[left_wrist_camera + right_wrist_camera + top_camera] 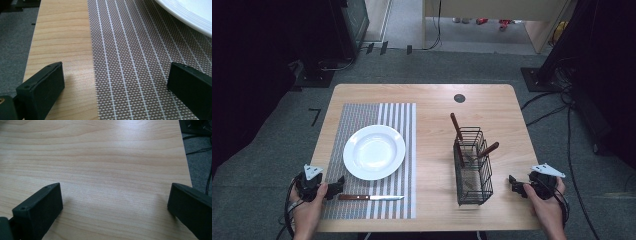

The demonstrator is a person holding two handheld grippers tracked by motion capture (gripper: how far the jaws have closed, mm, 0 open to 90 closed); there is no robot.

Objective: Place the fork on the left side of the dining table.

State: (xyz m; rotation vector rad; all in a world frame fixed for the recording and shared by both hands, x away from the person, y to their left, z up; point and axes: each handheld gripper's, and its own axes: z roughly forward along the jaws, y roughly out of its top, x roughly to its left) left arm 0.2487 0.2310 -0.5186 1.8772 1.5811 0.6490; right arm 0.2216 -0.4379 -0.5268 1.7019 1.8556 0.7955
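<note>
Wire basket (473,167) holds brown-handled utensils, their heads hard to make out, in the high view; knife (371,198) lies on the mat (362,112) below the plate (374,151), just beside the left gripper (337,186); right gripper (513,183) sits right of the basket.
Left gripper view: jaws wide apart, empty, over mat and table (60,37); plate cut off at the corner.
Right gripper view: jaws spread, empty, over bare wood.

Item count on the bench (432,100):

- Placemat (362,112): one, striped, woven.
- Plate (374,151): one, white, round.
- Knife (371,197): one, with a brown wooden handle, lying outside the basket.
- Wire basket (473,172): one, black.
- Wooden-handled utensils standing in the basket: two handles are visible, one (456,126) and another (488,149); their working ends cannot be identified.
- Grippers: two, a left gripper (336,188) and a right gripper (513,183).
</note>
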